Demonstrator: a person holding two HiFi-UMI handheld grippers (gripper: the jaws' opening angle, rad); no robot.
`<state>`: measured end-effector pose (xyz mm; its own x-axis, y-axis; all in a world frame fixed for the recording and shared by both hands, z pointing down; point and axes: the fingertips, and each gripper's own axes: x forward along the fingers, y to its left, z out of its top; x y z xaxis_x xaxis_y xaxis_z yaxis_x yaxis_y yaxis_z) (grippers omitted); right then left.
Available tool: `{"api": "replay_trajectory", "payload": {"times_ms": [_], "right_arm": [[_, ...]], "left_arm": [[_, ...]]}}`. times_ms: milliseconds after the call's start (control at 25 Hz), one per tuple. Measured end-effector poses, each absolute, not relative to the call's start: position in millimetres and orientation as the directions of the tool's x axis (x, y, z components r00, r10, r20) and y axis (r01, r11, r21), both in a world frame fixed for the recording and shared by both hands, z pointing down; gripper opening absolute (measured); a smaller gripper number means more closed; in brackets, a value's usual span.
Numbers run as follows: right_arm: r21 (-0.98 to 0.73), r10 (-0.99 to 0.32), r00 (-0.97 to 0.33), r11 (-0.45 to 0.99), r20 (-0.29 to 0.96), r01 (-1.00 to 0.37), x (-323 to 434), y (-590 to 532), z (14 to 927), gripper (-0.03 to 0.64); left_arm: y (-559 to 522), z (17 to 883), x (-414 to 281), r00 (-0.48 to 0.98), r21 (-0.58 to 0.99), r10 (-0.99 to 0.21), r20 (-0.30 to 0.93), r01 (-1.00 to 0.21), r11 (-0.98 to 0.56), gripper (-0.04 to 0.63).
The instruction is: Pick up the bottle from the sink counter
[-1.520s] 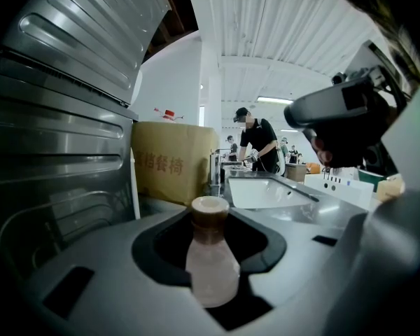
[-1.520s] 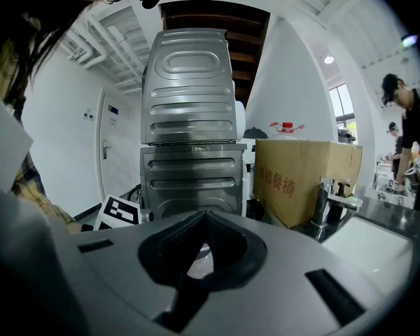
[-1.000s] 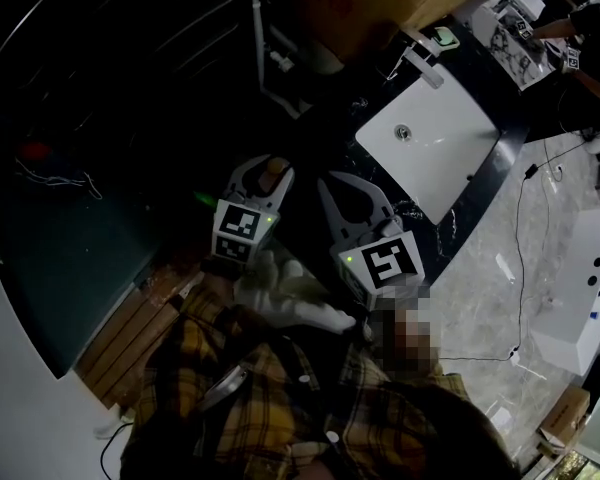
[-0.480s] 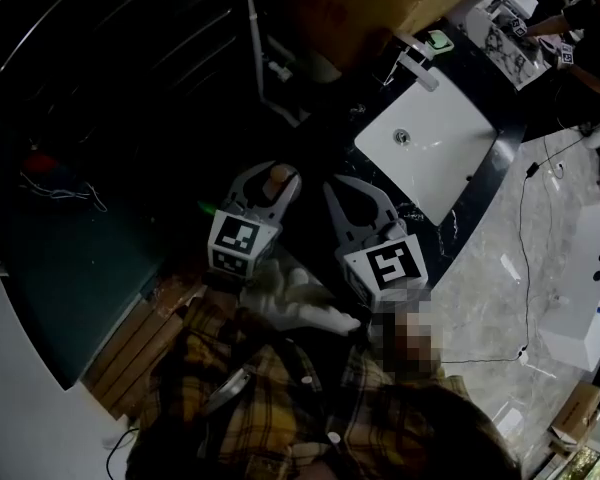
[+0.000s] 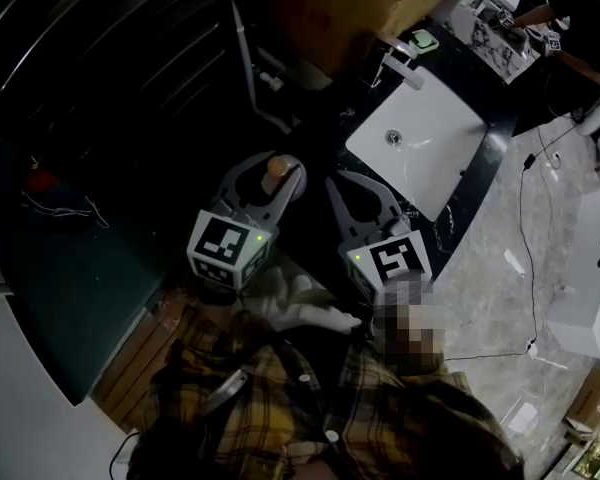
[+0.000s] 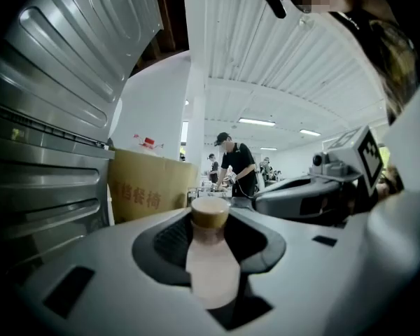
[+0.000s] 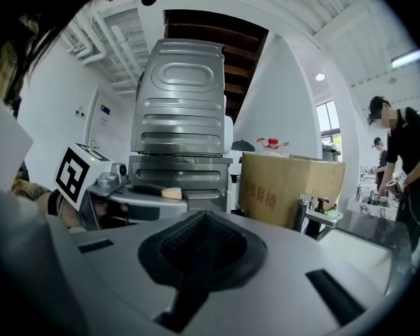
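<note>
The bottle [image 5: 275, 173] is clamped in my left gripper [image 5: 272, 168], left of the sink [image 5: 450, 158] and well apart from its white basin. My right gripper [image 5: 358, 196] sits between the bottle and the sink, its jaws together on nothing.

The head view alone gives the layout. It shows both grippers side by side, the sink with its faucet [image 5: 405, 66] at the far rim, and a cardboard box [image 5: 350, 8] beyond that faucet. From there I see only the bottle's tan cap and a bit of neck.

The left gripper view shows the grip itself. The pale body of the bottle [image 6: 211, 257] is pressed between the dark pads of the left gripper [image 6: 210, 222], with the cap pointing away from the camera. The sink is out of this view. The box [image 6: 150, 191] and a person in dark clothes [image 6: 234, 166] at a far bench do appear.

The right gripper view shows the pads of the right gripper [image 7: 203, 247] meeting. To their left, the cap of the bottle [image 7: 171, 193] pokes out of the other gripper. A ribbed metal cabinet [image 7: 182, 110] stands on the box's far side from the sink.

I count one bottle, two grippers, one sink, one faucet and one box.
</note>
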<state>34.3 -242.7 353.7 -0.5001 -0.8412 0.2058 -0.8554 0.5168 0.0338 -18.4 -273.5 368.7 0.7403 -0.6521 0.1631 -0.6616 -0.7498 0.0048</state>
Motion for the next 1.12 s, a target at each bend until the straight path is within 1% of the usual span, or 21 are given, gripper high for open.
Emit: {"api": "replay_trajectory", "payload": {"times_ms": [560, 840, 1120], "right_arm": [[0.071, -0.891, -0.422, 0.438, 0.167, -0.896, 64, -242, 333, 0.015], [0.076, -0.912, -0.381, 0.395, 0.152, -0.915, 78, -239, 327, 0.015], [0.07, -0.921, -0.36, 0.373, 0.15, -0.925, 85, -239, 325, 0.015]], "left_arm": [[-244, 298, 4, 0.816, -0.023, -0.571, 0.088, -0.572, -0.82, 0.143], [-229, 287, 7, 0.827, -0.053, -0.555, 0.089, -0.552, -0.832, 0.143], [-219, 280, 7, 0.825, -0.021, -0.559, 0.08, -0.559, -0.829, 0.143]]}}
